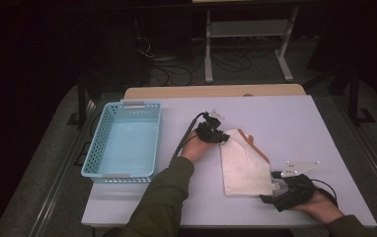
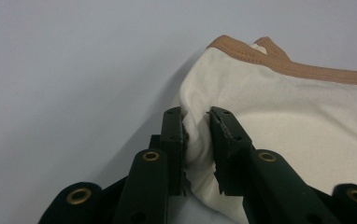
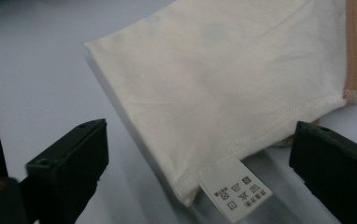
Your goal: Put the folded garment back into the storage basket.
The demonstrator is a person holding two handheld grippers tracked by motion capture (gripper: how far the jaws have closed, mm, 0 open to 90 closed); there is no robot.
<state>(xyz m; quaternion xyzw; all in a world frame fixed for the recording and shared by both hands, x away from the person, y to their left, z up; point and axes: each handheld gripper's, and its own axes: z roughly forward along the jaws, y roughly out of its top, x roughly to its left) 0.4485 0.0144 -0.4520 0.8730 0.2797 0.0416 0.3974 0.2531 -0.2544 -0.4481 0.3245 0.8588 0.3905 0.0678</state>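
Basket [image 1: 122,140]: pale blue, at the surface's [image 1: 285,118] left, apart from the work; left gripper [image 2: 196,135]: clenched on a thin fold at the cloth's [image 1: 245,168] far edge, a pinch that could slip if lifted. Cloth: cream, folded, mid-surface; right gripper [image 3: 197,163]: spread, gripping nothing, astride the near tagged corner [image 3: 235,189]; closing here might catch the tag alone and let the fold fall open.
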